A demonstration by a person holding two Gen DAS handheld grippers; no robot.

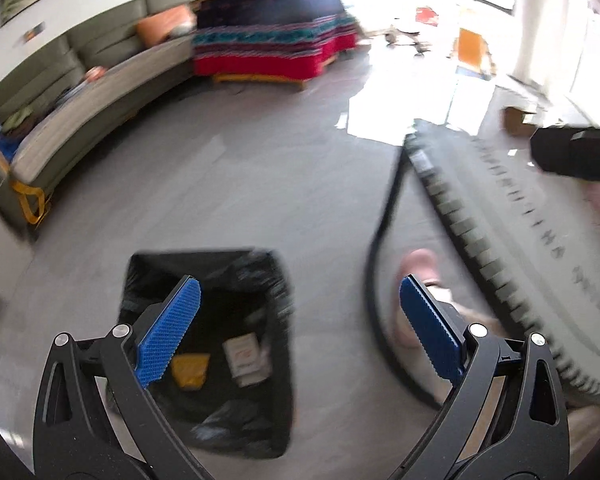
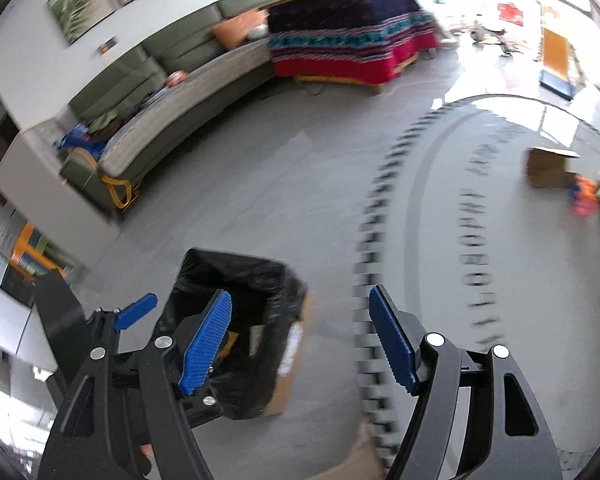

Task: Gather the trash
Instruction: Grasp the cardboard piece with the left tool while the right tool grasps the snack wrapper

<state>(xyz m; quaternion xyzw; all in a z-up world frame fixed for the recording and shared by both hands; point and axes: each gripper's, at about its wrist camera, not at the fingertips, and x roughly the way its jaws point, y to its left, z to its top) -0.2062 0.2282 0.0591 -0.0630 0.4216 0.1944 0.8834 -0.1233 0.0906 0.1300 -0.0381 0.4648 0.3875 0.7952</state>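
Landmark: bin (image 1: 204,344), black-lined, standing on the grey floor (image 1: 228,184).

Sofa (image 1: 80,92) lies far beyond the bin, along the wall. Round rug (image 2: 479,240) starts just right of the bin. Cardboard box (image 2: 547,166) sits on the rug's far side, well apart from the bin.

Inside the bin: a white packet (image 1: 246,356) and a yellow wrapper (image 1: 190,368).

Left gripper (image 1: 296,332): jaws spread, nothing between them, above the bin. Right gripper (image 2: 300,344): jaws spread, empty, just right of the bin.

Risk: both views are smeared; an approach at this pace could clip the bin rim and tip it.
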